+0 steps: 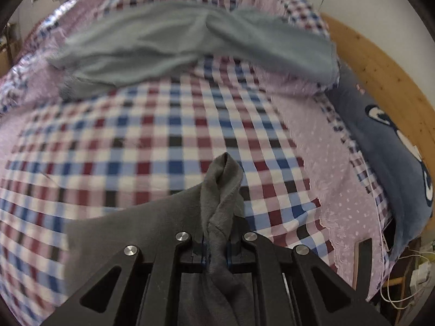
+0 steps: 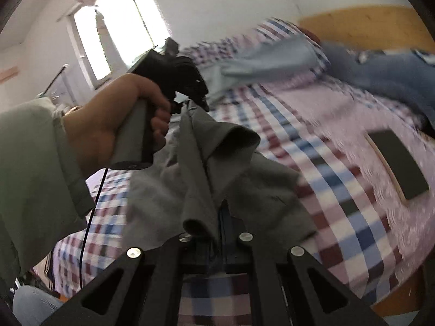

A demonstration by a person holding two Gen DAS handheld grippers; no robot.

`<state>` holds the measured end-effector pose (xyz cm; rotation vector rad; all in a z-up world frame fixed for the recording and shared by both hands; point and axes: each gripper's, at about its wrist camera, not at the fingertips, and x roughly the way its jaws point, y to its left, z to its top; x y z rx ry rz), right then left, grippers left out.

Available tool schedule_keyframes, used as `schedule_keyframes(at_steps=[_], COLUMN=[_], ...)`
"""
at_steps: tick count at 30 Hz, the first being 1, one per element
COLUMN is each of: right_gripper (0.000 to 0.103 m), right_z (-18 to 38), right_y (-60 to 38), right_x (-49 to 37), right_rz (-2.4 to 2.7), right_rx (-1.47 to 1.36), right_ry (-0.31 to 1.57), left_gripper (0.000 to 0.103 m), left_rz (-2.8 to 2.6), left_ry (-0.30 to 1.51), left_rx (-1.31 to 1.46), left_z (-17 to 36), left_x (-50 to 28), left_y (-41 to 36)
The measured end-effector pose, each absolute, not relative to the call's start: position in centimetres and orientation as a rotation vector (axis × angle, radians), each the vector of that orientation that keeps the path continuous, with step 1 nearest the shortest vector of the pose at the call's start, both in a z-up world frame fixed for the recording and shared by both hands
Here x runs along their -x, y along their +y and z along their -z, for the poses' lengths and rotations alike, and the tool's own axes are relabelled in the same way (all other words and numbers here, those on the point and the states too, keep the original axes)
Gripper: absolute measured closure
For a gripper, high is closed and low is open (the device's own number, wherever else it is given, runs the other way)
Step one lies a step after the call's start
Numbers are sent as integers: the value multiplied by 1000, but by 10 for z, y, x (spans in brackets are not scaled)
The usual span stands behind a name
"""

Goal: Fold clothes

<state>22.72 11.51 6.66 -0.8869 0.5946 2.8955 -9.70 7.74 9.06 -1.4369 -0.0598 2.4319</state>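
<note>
A dark grey garment (image 1: 152, 233) is held up above the checked bed between both grippers. My left gripper (image 1: 217, 247) is shut on a bunched edge of it, which sticks up between the jaws. My right gripper (image 2: 221, 244) is shut on another edge of the same garment (image 2: 212, 168). In the right wrist view the left gripper (image 2: 201, 100) shows at the cloth's far end, held by a hand (image 2: 117, 119). A light blue-grey garment (image 1: 174, 43) lies spread at the far side of the bed; it also shows in the right wrist view (image 2: 266, 62).
The bed has a red, blue and white checked sheet (image 1: 168, 130) with a lilac dotted border (image 1: 320, 157). A blue pillow (image 1: 391, 146) lies against the wooden headboard (image 1: 386, 76). A dark phone (image 2: 397, 160) lies on the bed at the right. A window (image 2: 122, 24) is behind.
</note>
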Motion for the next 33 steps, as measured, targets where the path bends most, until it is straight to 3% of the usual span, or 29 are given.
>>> schedule_keyframes(at_steps=[5, 8, 10, 13, 17, 19, 22, 29, 33], right_gripper=[100, 99, 95, 90, 74, 58, 57, 57, 58], right_z=[-66, -57, -45, -37, -49, -57, -67, -69, -58], right_y=[124, 130, 138, 153, 157, 157, 158, 158, 171], right_x=[-225, -219, -214, -216, -229, -235, -237, -233, -237], right_rz=[-2868, -2800, -2737, -2615, -2615, -2626, -2682, -2799, -2757], right_rx=[848, 908, 994, 1044, 951, 895, 846, 869, 925], right_ry=[542, 516, 565, 621, 603, 571, 550, 540, 679], left_gripper=[94, 88, 67, 48, 44, 41, 33, 33, 34], left_rz=[-2433, -2384, -2361, -2373, -2387, -2411, -2455, -2421, -2352], left_ry=[-31, -34, -39, -75, -149, -175, -256, -433, -458], left_rx=[1456, 1450, 1462, 1429, 1374, 1348, 1297, 1320, 1337], left_z=[-72, -68, -66, -72, -84, -92, -105, -81, -55], left_x=[106, 112, 115, 112, 106, 102, 96, 87, 85], left_y=[102, 109, 107, 92, 56, 31, -19, -115, -121])
